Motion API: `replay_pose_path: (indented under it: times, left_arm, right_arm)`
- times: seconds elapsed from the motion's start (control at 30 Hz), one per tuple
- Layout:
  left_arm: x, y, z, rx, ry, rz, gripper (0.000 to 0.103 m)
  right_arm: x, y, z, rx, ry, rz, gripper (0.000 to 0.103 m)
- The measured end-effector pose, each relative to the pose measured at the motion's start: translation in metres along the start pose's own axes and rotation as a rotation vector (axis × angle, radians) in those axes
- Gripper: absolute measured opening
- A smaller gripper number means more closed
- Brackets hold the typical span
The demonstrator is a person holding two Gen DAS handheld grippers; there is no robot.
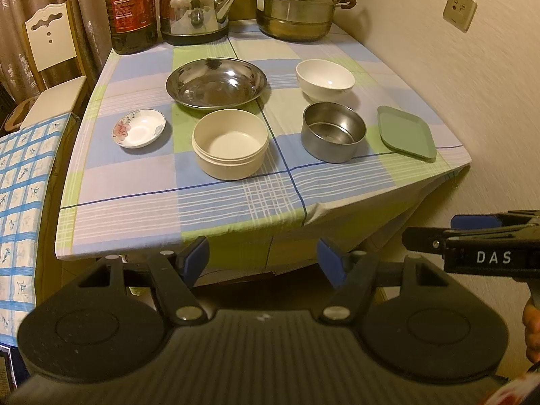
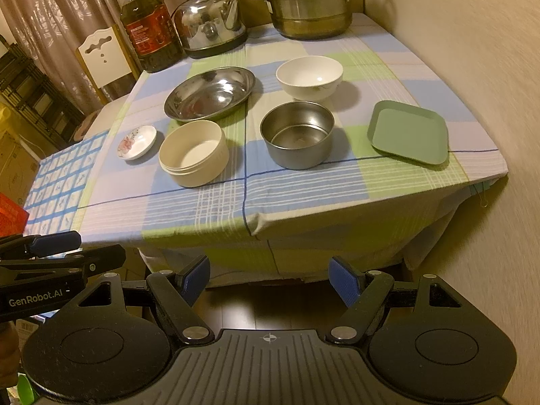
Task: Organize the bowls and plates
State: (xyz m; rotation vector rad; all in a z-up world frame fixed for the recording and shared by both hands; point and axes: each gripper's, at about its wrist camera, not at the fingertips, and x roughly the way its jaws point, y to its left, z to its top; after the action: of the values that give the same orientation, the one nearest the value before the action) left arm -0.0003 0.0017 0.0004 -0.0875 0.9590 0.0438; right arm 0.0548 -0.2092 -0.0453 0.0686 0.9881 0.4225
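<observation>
On the checked tablecloth (image 1: pixel 135 182) (image 2: pixel 303 189) lie a small flowered dish (image 1: pixel 139 128) (image 2: pixel 136 142), a cream round bowl (image 1: pixel 230 144) (image 2: pixel 192 152), a wide steel plate (image 1: pixel 216 82) (image 2: pixel 209 93), a white bowl (image 1: pixel 325 79) (image 2: pixel 309 78), a steel bowl (image 1: pixel 333 131) (image 2: pixel 297 134) and a green square plate (image 1: pixel 406 132) (image 2: pixel 410 131). My left gripper (image 1: pixel 263 260) (image 2: pixel 54 246) hangs open below the table's front edge, holding nothing. My right gripper (image 2: pixel 270 281) (image 1: pixel 449 233) is beside it, also open with nothing between its fingers.
At the back stand an oil bottle (image 1: pixel 130 10) (image 2: pixel 152 30), a steel kettle (image 1: pixel 194 8) (image 2: pixel 212 25) and a stacked steamer pot (image 1: pixel 297 3) (image 2: pixel 310 6). A wall (image 1: pixel 472 84) runs along the right. A white chair (image 1: pixel 54 54) and a blue-checked cloth (image 1: pixel 20 202) are at the left.
</observation>
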Motion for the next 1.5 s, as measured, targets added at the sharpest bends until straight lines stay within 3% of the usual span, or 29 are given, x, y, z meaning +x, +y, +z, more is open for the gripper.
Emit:
replay_pose_path:
  times: [1.5]
  left_arm:
    - [-0.0069, 0.0063, 0.0034, -0.008, -0.006, -0.002, 0.069]
  right_arm:
    - [-0.0001, 0.0091, 0.0060, -0.012, -0.012, -0.005, 0.077]
